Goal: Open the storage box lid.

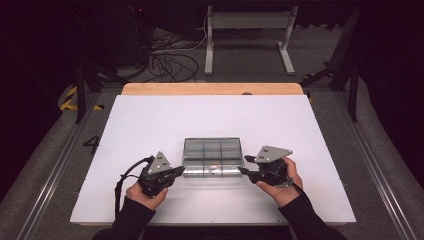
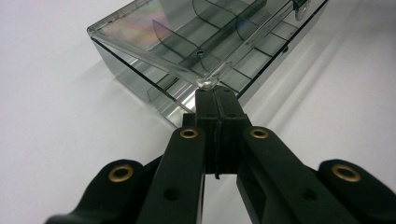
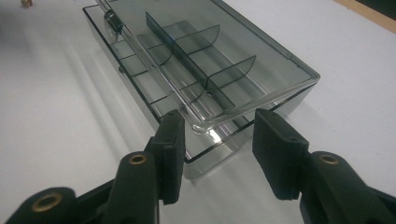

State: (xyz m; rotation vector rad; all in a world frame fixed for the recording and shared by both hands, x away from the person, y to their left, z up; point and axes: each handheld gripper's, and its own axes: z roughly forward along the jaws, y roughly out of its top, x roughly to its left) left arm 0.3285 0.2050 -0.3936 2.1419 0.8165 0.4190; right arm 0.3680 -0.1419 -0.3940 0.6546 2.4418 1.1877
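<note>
A clear plastic compartment box (image 1: 212,157) with dark dividers lies in the middle of the white board, its lid (image 2: 154,28) slightly raised off the base. My left gripper (image 1: 180,171) is at the box's near left corner; in the left gripper view its jaws (image 2: 215,100) are shut together with nothing between them, the tips just under the lid's rounded corner (image 2: 208,83). My right gripper (image 1: 243,166) is at the near right corner. In the right gripper view it stands open (image 3: 219,123), its pads on either side of the lid's corner (image 3: 205,126) without touching it.
The white board (image 1: 150,125) lies on a wooden table whose far edge (image 1: 210,89) shows. Behind the table are floor cables (image 1: 170,60) and a metal stand (image 1: 247,30). A small latch (image 3: 112,18) sits at the middle of the lid's front edge.
</note>
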